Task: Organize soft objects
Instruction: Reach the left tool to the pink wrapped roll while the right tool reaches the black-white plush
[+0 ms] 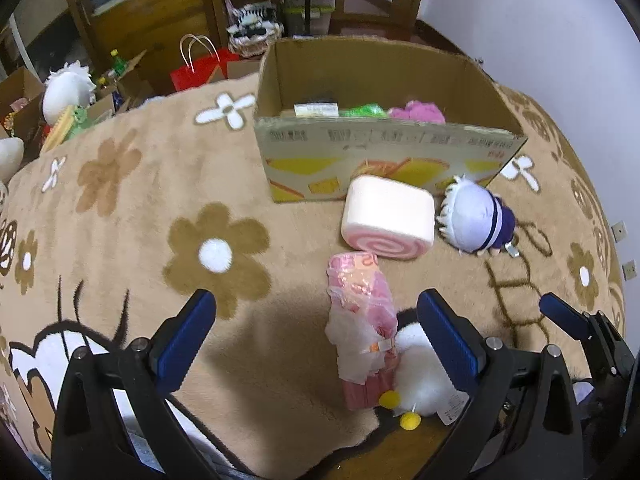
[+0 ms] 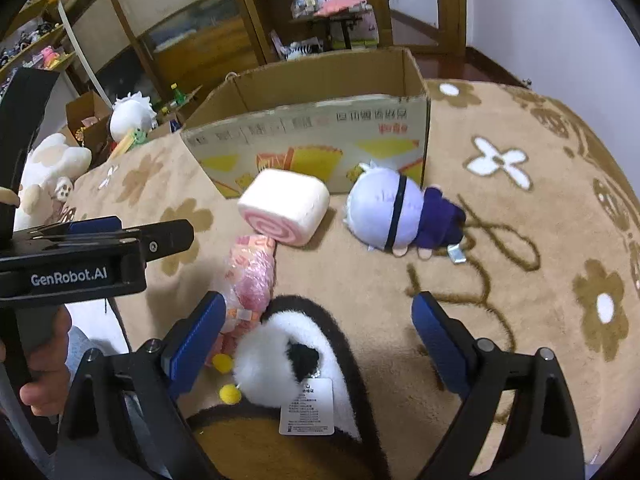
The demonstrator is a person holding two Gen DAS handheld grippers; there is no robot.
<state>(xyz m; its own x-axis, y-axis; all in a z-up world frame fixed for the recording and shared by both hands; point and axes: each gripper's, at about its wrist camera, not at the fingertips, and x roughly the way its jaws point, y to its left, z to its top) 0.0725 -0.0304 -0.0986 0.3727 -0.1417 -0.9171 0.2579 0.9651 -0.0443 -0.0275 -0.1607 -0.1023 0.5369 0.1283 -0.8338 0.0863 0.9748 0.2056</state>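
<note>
An open cardboard box (image 1: 384, 148) (image 2: 320, 136) stands on the flowered blanket and holds green and pink soft items (image 1: 416, 111). In front of it lie a pink swirl-roll cushion (image 1: 388, 216) (image 2: 286, 208), a white-haired doll in purple (image 1: 476, 216) (image 2: 400, 216), a pink wrapped bundle (image 1: 364, 320) (image 2: 250, 280) and a white plush with a black patch (image 1: 420, 372) (image 2: 280, 360). My left gripper (image 1: 316, 340) is open above the pink bundle. My right gripper (image 2: 320, 340) is open around the white plush; one of its fingers (image 1: 564, 316) also shows at the left wrist view's right edge.
The tan flowered blanket (image 1: 160, 220) (image 2: 520, 240) covers the surface. Beyond its far edge are a red paper bag (image 1: 204, 68), boxes with clutter and white plush toys (image 1: 68, 92) (image 2: 132, 114), wooden shelves and a cabinet. A white wall is on the right.
</note>
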